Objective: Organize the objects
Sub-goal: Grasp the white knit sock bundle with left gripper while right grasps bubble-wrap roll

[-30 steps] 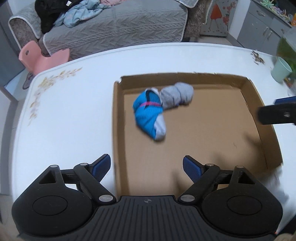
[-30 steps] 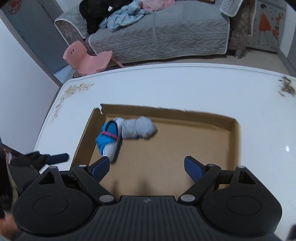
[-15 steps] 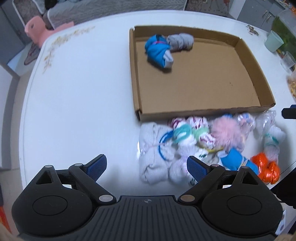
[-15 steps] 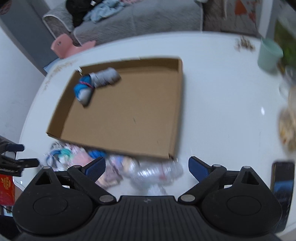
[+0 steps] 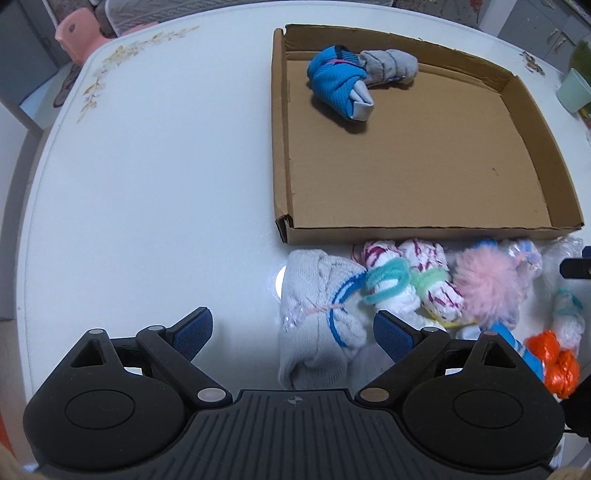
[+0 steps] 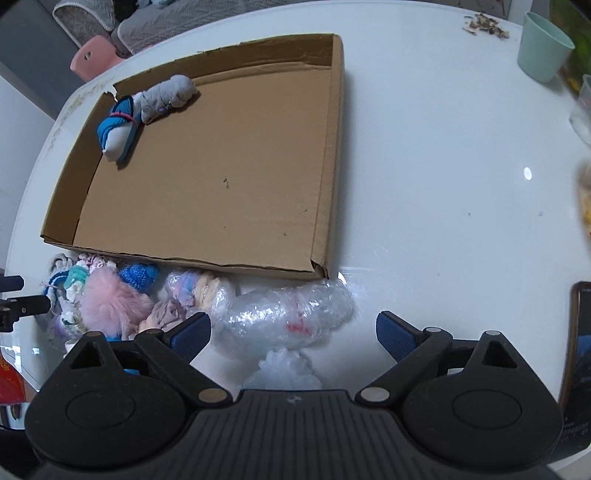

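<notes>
A shallow cardboard tray [image 5: 282, 147] [image 6: 330, 155] lies on the white table. In its far left corner lie a blue sock bundle [image 5: 338, 86] [image 6: 118, 127] and a grey sock bundle [image 5: 389, 66] [image 6: 168, 94]. Several sock bundles lie in a row in front of the tray: a white one with blue stripes [image 5: 317, 325], a pink fluffy one [image 5: 487, 286] [image 6: 110, 301], an orange one [image 5: 554, 360], and a plastic-wrapped one [image 6: 284, 314]. My left gripper [image 5: 293, 330] is open above the white bundle. My right gripper [image 6: 293, 330] is open above the plastic-wrapped bundle.
A mint green cup [image 6: 543, 46] [image 5: 574, 90] stands at the table's far right. A phone [image 6: 580, 350] lies at the right edge. A pink chair [image 5: 75, 27] and a grey sofa stand beyond the table. Dried crumbs [image 6: 485, 24] lie near the cup.
Both grippers have pulled back from over the tray toward the near edge of the table. The row of sock bundles in front of the tray has come into view. Both stay open.
</notes>
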Demonstrator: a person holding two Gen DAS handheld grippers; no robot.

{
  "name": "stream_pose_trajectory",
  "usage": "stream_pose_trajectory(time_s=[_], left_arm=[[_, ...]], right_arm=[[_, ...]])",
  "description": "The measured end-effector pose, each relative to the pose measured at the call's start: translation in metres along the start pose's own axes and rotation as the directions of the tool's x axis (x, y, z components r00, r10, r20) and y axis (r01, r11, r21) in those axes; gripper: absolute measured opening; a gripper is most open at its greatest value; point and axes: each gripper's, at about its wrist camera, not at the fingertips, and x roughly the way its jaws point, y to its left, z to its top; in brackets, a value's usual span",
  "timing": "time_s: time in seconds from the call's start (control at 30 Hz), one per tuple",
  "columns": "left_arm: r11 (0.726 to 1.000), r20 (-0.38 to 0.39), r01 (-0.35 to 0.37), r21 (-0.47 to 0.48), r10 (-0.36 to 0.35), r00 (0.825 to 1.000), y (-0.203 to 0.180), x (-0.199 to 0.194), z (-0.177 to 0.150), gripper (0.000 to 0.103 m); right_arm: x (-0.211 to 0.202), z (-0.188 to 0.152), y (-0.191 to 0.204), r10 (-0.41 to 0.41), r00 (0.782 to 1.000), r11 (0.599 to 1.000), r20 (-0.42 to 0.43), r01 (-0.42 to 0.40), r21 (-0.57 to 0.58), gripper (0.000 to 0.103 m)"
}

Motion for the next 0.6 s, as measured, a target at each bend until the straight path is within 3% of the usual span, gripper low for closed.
stream_pose_trajectory(time_s=[0.23, 0.4, 0.6], left_arm=[[1.000, -0.033, -0.023, 0.009, 0.023, 0.999, 0.000, 0.020, 0.000, 0.096], [0.999, -0.042, -0.037, 0.028, 0.038, 0.998, -0.001, 0.026, -0.003, 0.096], [0.998, -0.037, -0.046, 0.044, 0.047, 0.998, -0.002, 0.030, -0.008, 0.095]], right_arm=[[0.016, 0.007, 0.015, -0.004, 1.000, 1.000, -0.020, 0.003, -0.026, 0.092], [0.022, 0.009, 0.017, -0.001, 1.000, 1.000, -0.031, 0.000, -0.013, 0.080], [0.026, 0.012, 0.024, 0.011, 0.999, 1.000, -0.031, -0.012, -0.018, 0.076]])
